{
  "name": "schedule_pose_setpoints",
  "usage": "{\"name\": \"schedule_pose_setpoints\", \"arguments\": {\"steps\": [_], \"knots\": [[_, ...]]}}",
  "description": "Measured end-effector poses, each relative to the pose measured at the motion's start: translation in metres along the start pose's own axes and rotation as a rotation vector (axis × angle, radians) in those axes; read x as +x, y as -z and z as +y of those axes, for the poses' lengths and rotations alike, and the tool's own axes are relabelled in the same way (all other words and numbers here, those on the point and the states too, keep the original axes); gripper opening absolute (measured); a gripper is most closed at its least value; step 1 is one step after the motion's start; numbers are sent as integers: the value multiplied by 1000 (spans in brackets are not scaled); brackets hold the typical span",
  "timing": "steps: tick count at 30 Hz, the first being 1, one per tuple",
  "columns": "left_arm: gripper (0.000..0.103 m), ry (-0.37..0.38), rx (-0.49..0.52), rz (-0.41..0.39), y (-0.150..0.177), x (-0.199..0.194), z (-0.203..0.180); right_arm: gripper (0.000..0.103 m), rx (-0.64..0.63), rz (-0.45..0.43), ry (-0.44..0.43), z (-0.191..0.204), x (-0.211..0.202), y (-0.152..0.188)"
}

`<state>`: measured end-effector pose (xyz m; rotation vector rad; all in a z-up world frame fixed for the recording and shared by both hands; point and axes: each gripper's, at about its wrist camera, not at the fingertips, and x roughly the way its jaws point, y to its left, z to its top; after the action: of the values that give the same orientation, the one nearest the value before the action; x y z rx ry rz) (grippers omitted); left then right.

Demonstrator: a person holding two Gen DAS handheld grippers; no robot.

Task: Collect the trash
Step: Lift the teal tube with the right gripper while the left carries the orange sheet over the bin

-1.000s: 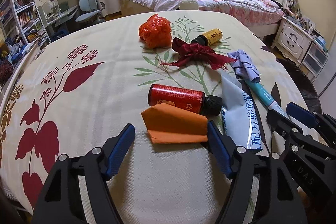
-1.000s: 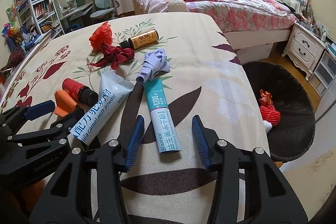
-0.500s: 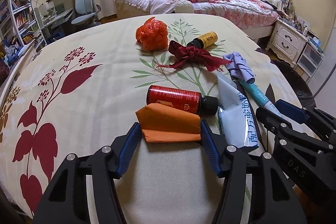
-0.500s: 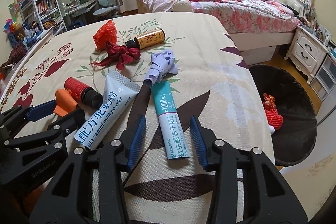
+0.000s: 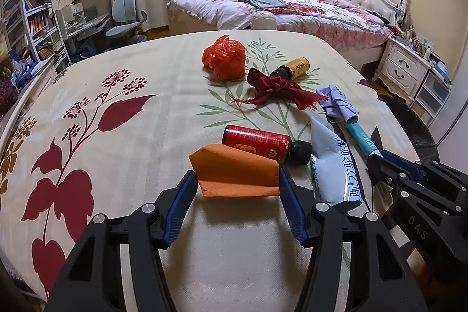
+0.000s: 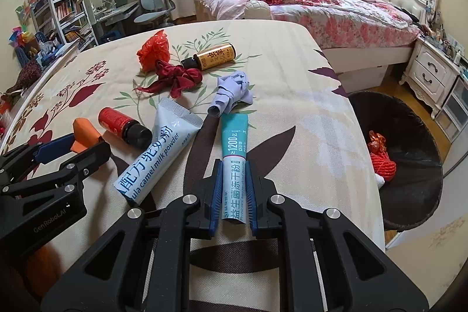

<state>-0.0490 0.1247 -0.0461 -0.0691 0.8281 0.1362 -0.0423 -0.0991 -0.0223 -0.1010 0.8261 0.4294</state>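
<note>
Trash lies across the leaf-patterned surface (image 6: 292, 72), and we count eight pieces. Leftmost, our left tongs (image 5: 237, 184) stand half open with both pads pressed on one folded orange paper (image 5: 234, 174). Just beyond it lies one red bottle (image 5: 257, 141) on its side. Farther back we see one crumpled orange-red bag (image 5: 224, 58), one dark red ribbon (image 5: 278, 91) and one yellow bottle (image 6: 216, 57). Next comes one pale blue milk powder sachet (image 6: 158, 157), then one crumpled lilac paper (image 6: 232, 91). Our right tongs (image 6: 232, 192) are fully closed on one teal sachet (image 6: 234, 154), near the surface's right edge. One black bin (image 6: 409, 165) stands on the floor at far right.
</note>
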Motion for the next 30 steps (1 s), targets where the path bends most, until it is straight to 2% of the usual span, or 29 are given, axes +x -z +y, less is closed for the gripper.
{"name": "schedule_pose_setpoints", "arguments": {"steps": [16,30], "knots": [[58,31,-6,-67,-9,-25,-5,15,20,-70,17,-14,-34,-7],[58,124,74,-117,-33,-28,-66,15,109,-129,134,-71,-50,-16]]}}
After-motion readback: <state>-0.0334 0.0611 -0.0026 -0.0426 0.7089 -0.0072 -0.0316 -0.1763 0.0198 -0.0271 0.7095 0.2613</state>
